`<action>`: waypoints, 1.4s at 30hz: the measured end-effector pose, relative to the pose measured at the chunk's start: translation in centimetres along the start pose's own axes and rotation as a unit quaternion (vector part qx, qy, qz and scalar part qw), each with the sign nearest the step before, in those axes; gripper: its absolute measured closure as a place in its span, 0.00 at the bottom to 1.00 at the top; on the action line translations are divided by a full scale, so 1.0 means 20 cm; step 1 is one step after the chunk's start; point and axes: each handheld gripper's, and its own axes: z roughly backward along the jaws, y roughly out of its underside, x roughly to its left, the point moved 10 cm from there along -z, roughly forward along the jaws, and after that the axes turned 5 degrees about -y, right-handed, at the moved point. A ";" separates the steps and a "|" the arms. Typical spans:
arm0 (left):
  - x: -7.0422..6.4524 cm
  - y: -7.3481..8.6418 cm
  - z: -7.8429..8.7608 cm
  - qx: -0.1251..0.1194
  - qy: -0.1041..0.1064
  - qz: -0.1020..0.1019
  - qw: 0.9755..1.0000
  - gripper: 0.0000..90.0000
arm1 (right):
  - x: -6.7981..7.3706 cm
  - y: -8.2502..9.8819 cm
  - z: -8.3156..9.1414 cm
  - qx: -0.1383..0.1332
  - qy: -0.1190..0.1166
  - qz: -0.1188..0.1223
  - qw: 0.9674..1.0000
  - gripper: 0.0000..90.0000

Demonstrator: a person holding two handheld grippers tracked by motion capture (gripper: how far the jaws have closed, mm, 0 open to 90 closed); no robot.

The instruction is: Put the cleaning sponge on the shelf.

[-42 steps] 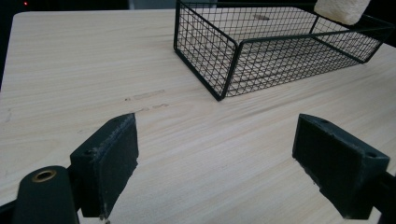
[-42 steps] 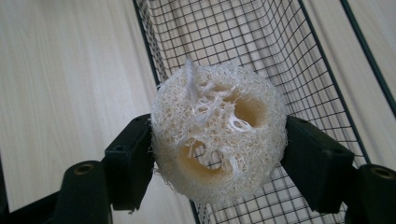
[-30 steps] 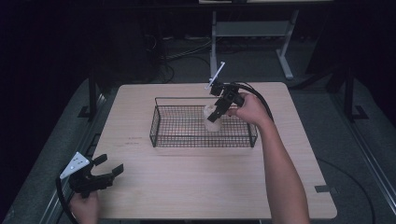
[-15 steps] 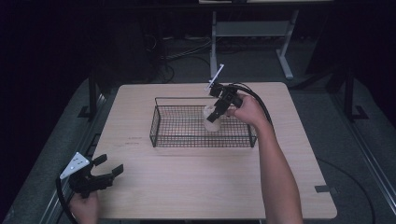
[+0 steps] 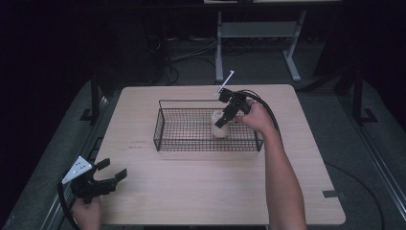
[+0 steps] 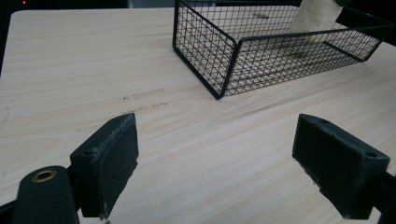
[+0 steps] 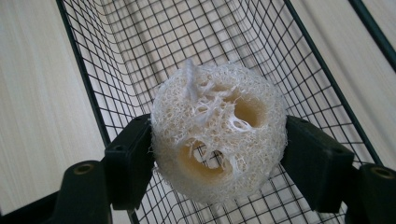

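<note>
A pale loofah sponge [image 7: 217, 128] is clamped between the two black pads of my right gripper [image 7: 217, 161], which is shut on it. In the high view the right gripper [image 5: 223, 120] holds the loofah [image 5: 218, 128] inside the black wire basket [image 5: 179, 141], toward its right half and low over the mesh floor. My left gripper [image 5: 111, 173] rests at the table's near left corner, open with nothing between its pads [image 6: 112, 156]. From the left gripper view the basket [image 6: 219, 56] lies ahead with the loofah [image 6: 315, 18] standing in it.
The light wooden table [image 5: 201, 191] has open surface in front of the basket and to both sides. A thick black cable [image 5: 265, 108] trails from the right gripper. A metal stand [image 5: 253, 33] is behind the table on the dark floor.
My right gripper has sunk a little lower into the basket with the loofah still held. The left gripper has stayed put.
</note>
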 end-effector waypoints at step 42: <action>0.01 0.00 0.01 -0.001 0.000 0.003 1.000 0.15 | 0.00 0.13 -0.11 -0.001 -0.007 -0.019 1.000 0.25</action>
